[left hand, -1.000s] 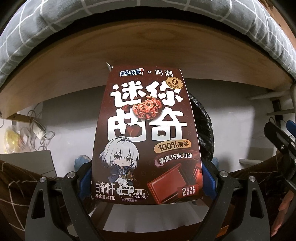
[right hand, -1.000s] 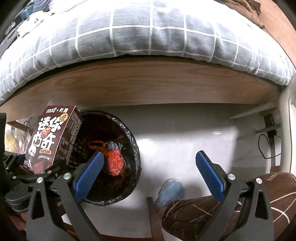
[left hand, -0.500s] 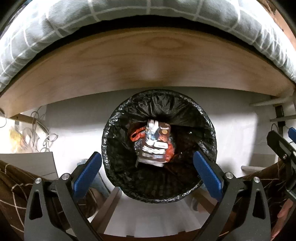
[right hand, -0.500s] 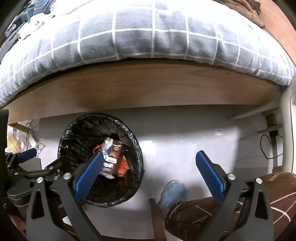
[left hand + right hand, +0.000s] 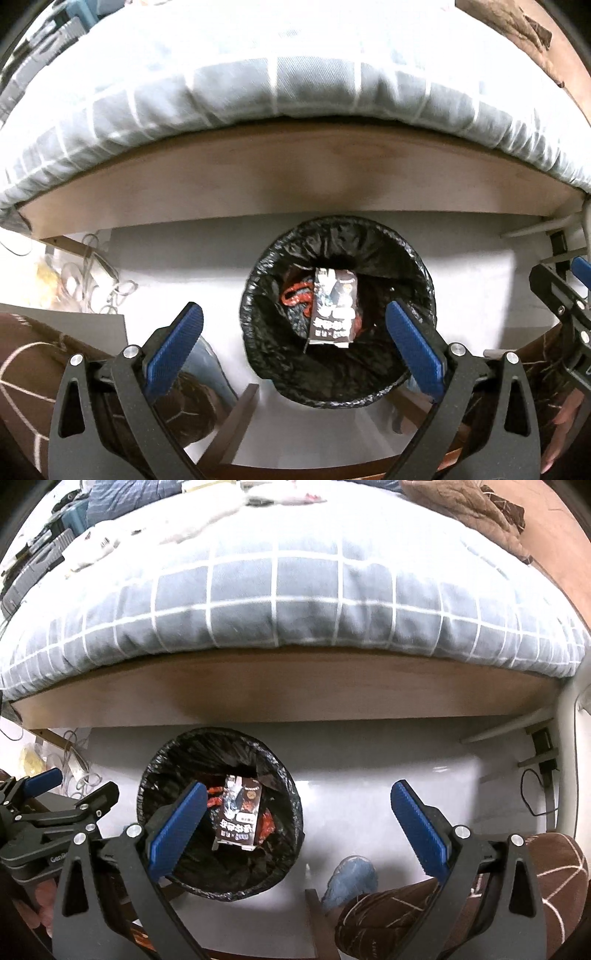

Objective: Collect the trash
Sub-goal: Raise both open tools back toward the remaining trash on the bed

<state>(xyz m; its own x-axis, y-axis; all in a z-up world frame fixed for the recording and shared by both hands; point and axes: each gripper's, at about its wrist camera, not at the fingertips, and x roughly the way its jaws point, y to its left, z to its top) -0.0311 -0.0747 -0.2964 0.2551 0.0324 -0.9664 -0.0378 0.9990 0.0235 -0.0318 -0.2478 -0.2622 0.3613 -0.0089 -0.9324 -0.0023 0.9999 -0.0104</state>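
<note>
A pale floor runs beneath a wooden bed frame carrying a grey checked quilt. A round bin with a black liner stands on the floor near the bed's long edge. The brown snack box lies inside the bin, against red wrapping. The left gripper hangs above the bin, jaws spread apart, holding nothing. The right gripper is likewise spread and unloaded, over the bin's right rim.
</note>
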